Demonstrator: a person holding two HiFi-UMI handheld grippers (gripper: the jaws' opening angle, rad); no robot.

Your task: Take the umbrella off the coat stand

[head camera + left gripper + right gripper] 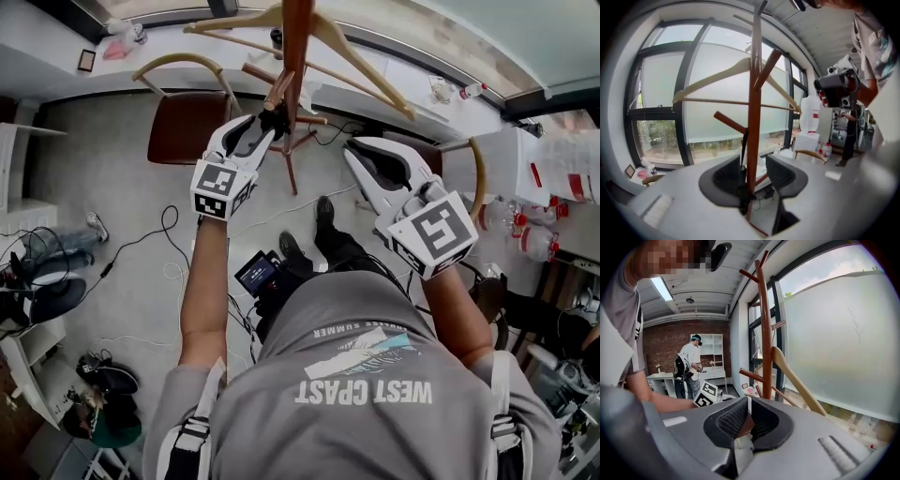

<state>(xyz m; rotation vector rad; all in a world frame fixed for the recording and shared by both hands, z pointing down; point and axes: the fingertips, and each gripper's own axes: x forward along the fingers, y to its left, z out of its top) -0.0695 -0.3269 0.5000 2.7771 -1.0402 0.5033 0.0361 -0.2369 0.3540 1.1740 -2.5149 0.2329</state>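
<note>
**Umbrella on the stand, left claw wide around it**

The umbrella (740,191) is a dark folded shape hanging low beside the pole of the coat stand (753,112). A black strap (744,145) runs from it up to a slanting peg (729,123). In the head view it shows only as a small black lump (275,119) against the pole (296,37), at the tip of the left gripper (267,127).

The left gripper view shows the left gripper (753,164) with its jaws wide apart. The pole stands upright between them, and the umbrella lies on the left jaw's side of the pole, close against that jaw's ribbed pad. Whether the pad touches it cannot be told. Nothing is clamped.

The right gripper (748,401) has its jaws drawn close, with only a sliver of gap at the tips, and grips nothing. It is held apart from the stand (766,333), to the right of the pole in the head view (361,155).

A pale wooden hanger (736,70) rests across the upper pegs, and one arm of it slopes down past the right gripper (797,380). On the floor below are a brown-seated chair (187,127) and loose cables (150,244). Large frosted windows stand behind the stand. A second person (691,366) stands by a white desk at the brick wall.
</note>
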